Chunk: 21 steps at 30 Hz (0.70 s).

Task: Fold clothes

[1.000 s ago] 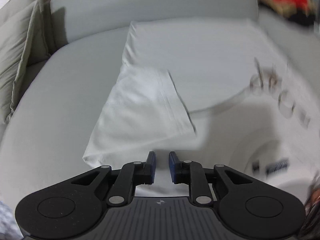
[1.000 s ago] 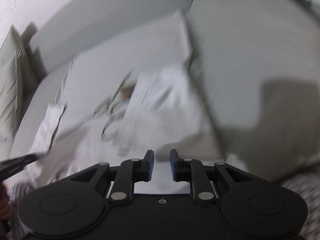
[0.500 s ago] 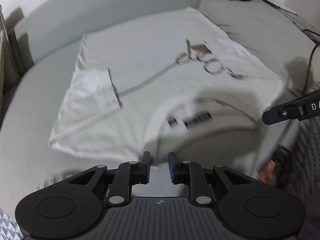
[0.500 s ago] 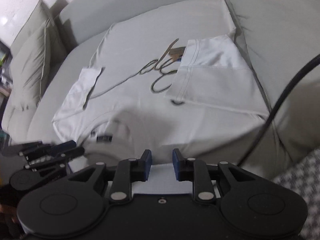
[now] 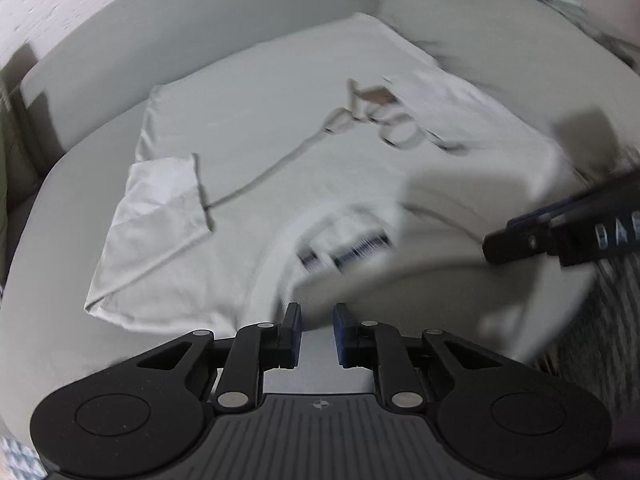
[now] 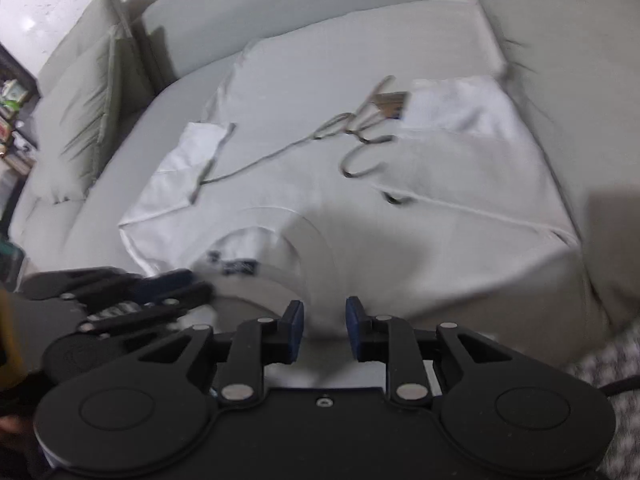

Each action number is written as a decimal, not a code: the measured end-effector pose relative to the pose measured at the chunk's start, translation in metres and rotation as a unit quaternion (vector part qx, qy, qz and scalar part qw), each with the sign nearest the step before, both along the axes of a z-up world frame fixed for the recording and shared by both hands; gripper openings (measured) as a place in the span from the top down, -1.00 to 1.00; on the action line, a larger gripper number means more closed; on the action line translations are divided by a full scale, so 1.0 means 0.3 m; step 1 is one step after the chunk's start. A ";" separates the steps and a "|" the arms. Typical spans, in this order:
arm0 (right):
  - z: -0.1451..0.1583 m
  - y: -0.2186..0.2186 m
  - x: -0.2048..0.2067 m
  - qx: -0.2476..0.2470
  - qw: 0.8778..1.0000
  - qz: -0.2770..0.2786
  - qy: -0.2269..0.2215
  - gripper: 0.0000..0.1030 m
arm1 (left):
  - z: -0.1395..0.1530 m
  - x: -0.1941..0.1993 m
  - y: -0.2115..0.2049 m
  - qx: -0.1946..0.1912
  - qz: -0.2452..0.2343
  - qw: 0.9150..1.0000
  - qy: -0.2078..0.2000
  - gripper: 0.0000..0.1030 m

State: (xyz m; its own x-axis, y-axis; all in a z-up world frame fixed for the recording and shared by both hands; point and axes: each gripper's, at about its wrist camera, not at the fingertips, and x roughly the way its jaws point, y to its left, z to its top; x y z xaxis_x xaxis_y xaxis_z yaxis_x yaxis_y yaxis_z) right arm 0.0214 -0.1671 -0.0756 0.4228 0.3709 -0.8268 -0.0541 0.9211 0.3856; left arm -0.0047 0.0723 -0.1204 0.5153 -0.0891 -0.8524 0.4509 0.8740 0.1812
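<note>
The white T-shirt [image 5: 280,148] lies flat on the grey sofa [image 5: 60,280] (both sleeves folded in). Left hand-held gripper [image 5: 317,316] and right hand-held gripper [image 6: 323,312], at the lower middle of each frame, are slightly spread and pinch nothing; the left jaws have just been closing.

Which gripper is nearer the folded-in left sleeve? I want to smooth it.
Left. The left gripper is by the collar on the sleeve's side; the right gripper is across the T-shirt.

T-shirt [image 5: 280,148] flat on sofa [image 5: 64,208]
</note>
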 end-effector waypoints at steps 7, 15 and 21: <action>0.095 -0.116 -0.110 0.059 0.998 -0.035 -0.001 0.57 | 0.125 -0.062 0.062 -0.038 0.009 0.999 -0.032 0.51; 0.379 -0.182 -0.101 0.064 0.986 -0.055 -0.143 -0.14 | 0.396 0.029 0.170 -0.101 0.079 0.978 -0.162 0.43; 0.505 -0.215 -0.015 0.052 0.975 -0.069 -0.203 -0.51 | 0.482 0.156 0.226 -0.106 0.134 0.966 -0.195 0.04</action>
